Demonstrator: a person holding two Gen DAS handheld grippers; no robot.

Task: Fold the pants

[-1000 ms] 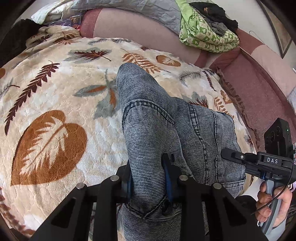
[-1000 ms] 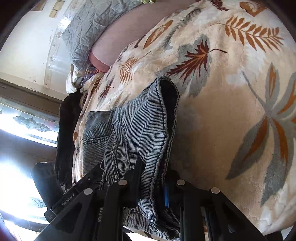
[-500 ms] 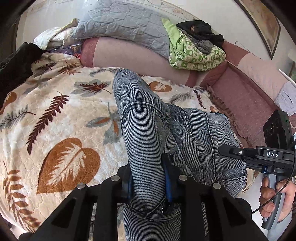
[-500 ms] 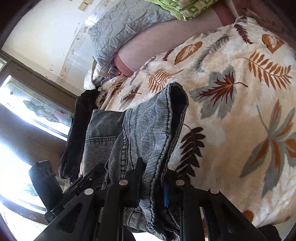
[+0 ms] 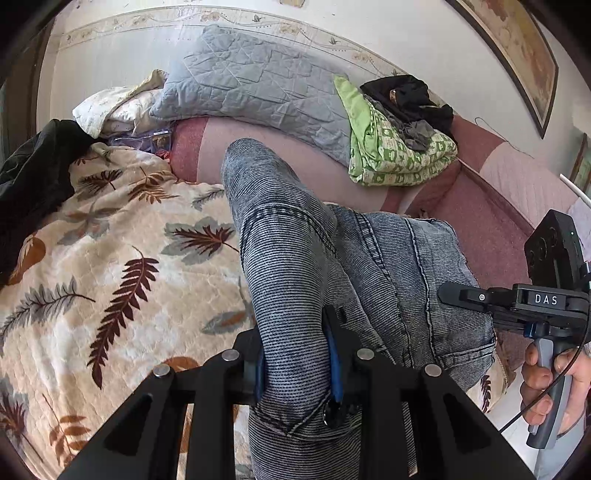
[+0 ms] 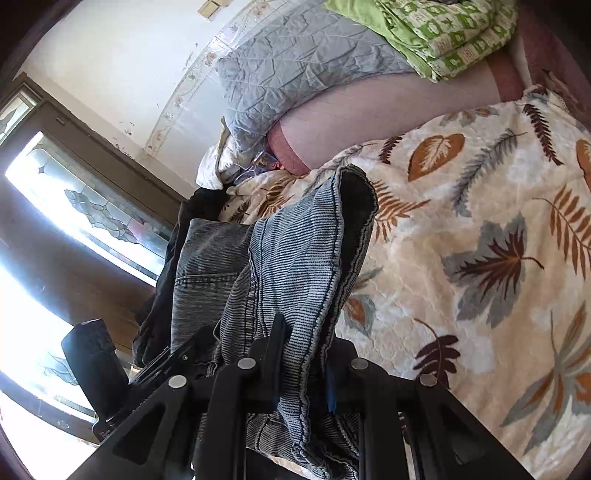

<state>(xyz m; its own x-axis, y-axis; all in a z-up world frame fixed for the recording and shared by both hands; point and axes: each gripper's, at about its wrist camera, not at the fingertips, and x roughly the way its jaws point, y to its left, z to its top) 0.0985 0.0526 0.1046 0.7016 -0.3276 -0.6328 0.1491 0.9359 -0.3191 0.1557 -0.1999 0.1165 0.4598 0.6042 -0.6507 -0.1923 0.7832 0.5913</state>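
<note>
Left wrist view. Your left gripper (image 5: 295, 358) is clamped on a thick fold of the pants (image 5: 288, 266), the blue pads pressing the grey denim from both sides. The denim rises from the jaws as a rounded ridge that runs toward the far edge of the bed (image 5: 110, 280); the rest of the pants, with seams and a pocket showing, drapes to the right, toward the bed's right edge. The leaf-print blanket (image 5: 74, 229) covers the bed to the left of the pants. At the far edge lie a grey quilt (image 5: 258, 85), a green patterned cloth (image 5: 399, 151) with dark clothes (image 5: 410, 96) on top, and a black garment (image 5: 33, 177) at the far left corner. At the right of the frame your right hand (image 5: 554, 384) grips the handle of the other tool.

Right wrist view. Your right gripper (image 6: 303, 380) is closed narrowly on a hemmed edge of the pants (image 6: 295, 266); the cloth passes between the jaws and stands up ahead of them, with its dark inside face (image 6: 356, 206) turned to the right. More denim hangs to the left, where the body of your left tool (image 6: 92, 369) shows. The blanket (image 6: 480, 221) fills the right half of the frame. The quilt (image 6: 295, 62) and green cloth (image 6: 454, 33) lie along the bed's far edge, and a window (image 6: 81, 206) stands at the left.
</note>
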